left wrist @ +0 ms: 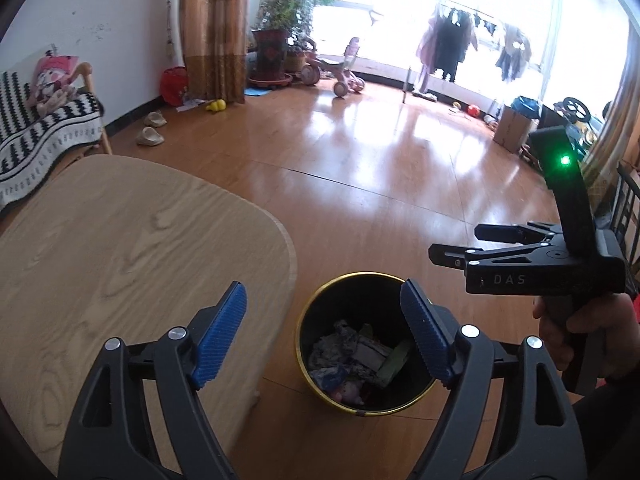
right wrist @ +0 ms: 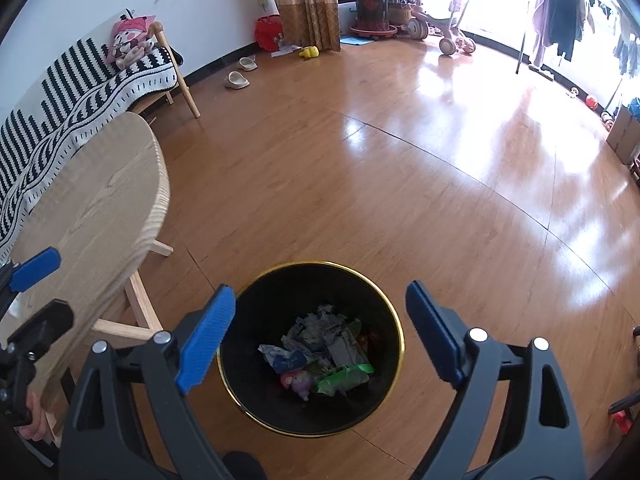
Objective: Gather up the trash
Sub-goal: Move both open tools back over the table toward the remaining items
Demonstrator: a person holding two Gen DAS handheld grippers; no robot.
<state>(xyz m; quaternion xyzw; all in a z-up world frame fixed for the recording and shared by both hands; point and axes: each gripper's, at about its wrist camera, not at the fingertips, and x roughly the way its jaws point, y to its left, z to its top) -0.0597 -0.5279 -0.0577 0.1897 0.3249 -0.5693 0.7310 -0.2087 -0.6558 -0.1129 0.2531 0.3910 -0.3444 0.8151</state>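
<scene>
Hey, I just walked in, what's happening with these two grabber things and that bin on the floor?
A person holds a two-finger tool in each hand above a round black trash bin with a gold rim standing on the wooden floor beside a light wooden table. Both the left tool and the right tool are open and hold nothing. The bin already contains crumpled wrappers and packets, so the trash appears collected, and the visible tabletop shows nothing left on it.

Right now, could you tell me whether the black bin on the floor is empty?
Not empty: the bin stands upright with crumpled wrappers covering its bottom, well below the rim.
</scene>
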